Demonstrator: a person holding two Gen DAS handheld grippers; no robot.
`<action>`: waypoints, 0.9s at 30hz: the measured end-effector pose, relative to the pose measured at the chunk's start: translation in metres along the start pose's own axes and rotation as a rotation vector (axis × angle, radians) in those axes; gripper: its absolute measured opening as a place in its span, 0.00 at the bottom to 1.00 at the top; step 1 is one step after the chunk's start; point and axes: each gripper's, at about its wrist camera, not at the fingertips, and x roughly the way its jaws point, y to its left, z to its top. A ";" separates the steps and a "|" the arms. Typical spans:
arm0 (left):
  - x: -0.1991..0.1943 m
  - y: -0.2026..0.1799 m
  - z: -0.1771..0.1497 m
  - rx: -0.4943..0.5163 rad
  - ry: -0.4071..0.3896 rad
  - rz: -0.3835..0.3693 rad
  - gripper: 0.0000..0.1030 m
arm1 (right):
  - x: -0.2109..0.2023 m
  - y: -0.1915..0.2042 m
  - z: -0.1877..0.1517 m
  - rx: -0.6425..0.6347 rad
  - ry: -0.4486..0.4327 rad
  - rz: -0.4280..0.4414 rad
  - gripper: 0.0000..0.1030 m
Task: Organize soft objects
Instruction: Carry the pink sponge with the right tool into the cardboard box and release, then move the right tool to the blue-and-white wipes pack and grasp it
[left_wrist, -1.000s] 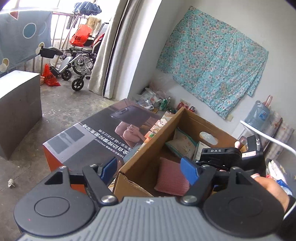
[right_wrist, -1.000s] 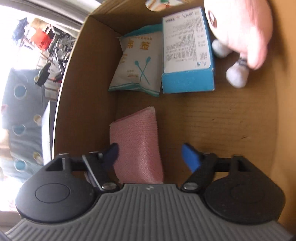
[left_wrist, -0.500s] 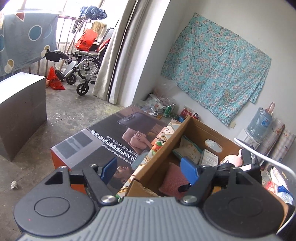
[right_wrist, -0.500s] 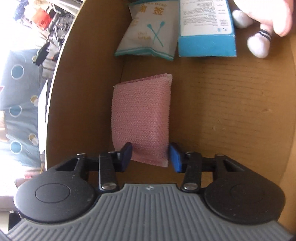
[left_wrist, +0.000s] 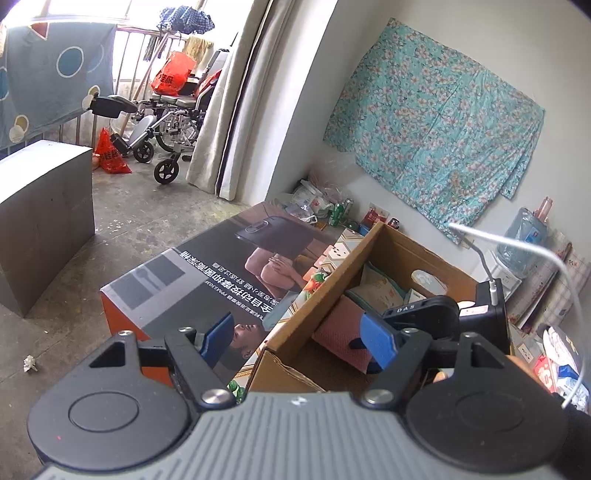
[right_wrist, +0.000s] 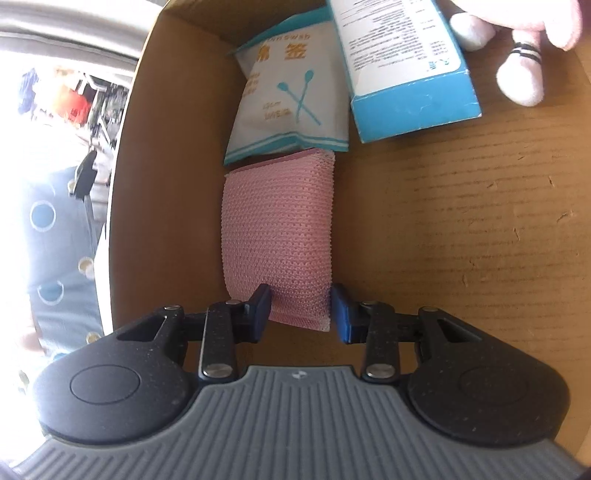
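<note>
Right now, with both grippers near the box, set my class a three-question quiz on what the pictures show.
1. True or false: the left gripper holds something.
2. Which item is between the right gripper's pads? A pink sponge, B plush toy, C blue carton.
3. What container holds the pink sponge?
Key: 1 false, it is open. 2 A; the jaws have just been closing on it. 3 the cardboard box.

Grey ribbed gripper (right_wrist: 301, 310) body, black arms, blue pads (right_wrist: 340, 314).
</note>
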 end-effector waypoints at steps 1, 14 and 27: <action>0.000 -0.001 0.000 0.001 0.000 0.000 0.74 | 0.000 0.000 0.000 0.005 -0.003 0.002 0.33; -0.009 -0.010 -0.002 0.017 -0.007 0.003 0.74 | -0.030 0.008 -0.008 -0.098 -0.025 0.016 0.61; -0.030 -0.077 -0.004 0.105 -0.031 -0.155 0.75 | -0.189 -0.020 -0.040 -0.337 -0.168 0.178 0.68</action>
